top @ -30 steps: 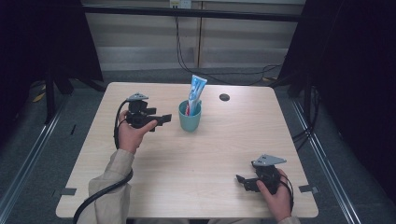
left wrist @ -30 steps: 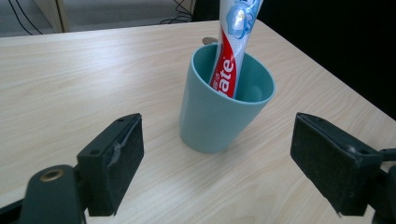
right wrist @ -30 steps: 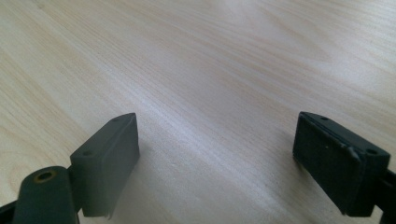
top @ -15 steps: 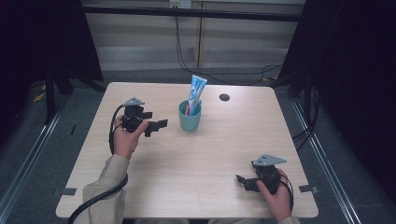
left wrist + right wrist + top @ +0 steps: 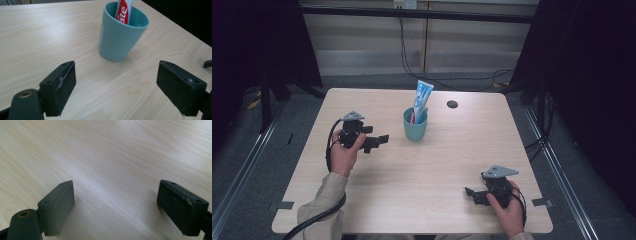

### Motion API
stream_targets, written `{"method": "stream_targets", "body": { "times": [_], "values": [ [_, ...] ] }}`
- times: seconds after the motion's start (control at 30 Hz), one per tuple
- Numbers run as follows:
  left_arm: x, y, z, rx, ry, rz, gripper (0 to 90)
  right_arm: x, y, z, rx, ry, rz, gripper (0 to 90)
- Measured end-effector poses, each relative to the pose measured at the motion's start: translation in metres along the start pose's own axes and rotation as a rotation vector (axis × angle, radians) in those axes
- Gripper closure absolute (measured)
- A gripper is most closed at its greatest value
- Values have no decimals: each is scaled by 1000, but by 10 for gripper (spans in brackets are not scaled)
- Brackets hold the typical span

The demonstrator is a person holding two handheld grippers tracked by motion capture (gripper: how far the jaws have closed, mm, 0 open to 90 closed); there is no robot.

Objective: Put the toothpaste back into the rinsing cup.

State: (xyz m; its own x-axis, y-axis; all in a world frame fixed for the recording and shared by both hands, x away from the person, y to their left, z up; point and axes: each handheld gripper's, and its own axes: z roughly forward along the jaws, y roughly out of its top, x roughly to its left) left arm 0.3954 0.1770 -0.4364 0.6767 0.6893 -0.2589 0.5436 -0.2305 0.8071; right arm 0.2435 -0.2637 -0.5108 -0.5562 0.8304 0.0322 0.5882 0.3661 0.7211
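Left hand-held gripper [image 5: 116,82] spread wide, aimed at teal plastic cup [image 5: 120,35] just ahead, seemingly for grasping; toothpaste tube [image 5: 124,11] upright inside.

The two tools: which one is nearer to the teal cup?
The left tool, held beside the teal cup with its jaws open toward it. The right tool is at the table's near edge, far from it.

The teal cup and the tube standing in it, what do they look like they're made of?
The teal cup looks like matte moulded plastic: even colour, a thin smooth rim, soft sheen with no glaze. The tube looks like glossy printed plastic laminate, with red and white lettering in the left gripper view and a flat crimped blue top in the high view. Neither can be confirmed by look alone.
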Motion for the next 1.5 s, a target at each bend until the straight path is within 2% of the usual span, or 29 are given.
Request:
{"method": "stream_targets", "body": {
  "times": [0.53,0.73,1.2,1.33,1.43,1.5],
  "values": [
    [9,-31,-8,32,23,-2,159,0,0,0,0,-1,-2,140],
    [10,-44,-9,47,19,-6,160,0,0,0,-2,1,-1,140],
    [12,-78,-11,64,56,-24,161,0,0,0,-1,1,0,140],
    [11,-87,-10,93,64,-5,161,0,0,0,0,0,1,140],
    [9,-91,-11,96,72,6,161,0,0,0,1,0,2,140],
    [7,-93,-11,110,92,31,160,0,0,0,0,0,1,140]
  ]
}}
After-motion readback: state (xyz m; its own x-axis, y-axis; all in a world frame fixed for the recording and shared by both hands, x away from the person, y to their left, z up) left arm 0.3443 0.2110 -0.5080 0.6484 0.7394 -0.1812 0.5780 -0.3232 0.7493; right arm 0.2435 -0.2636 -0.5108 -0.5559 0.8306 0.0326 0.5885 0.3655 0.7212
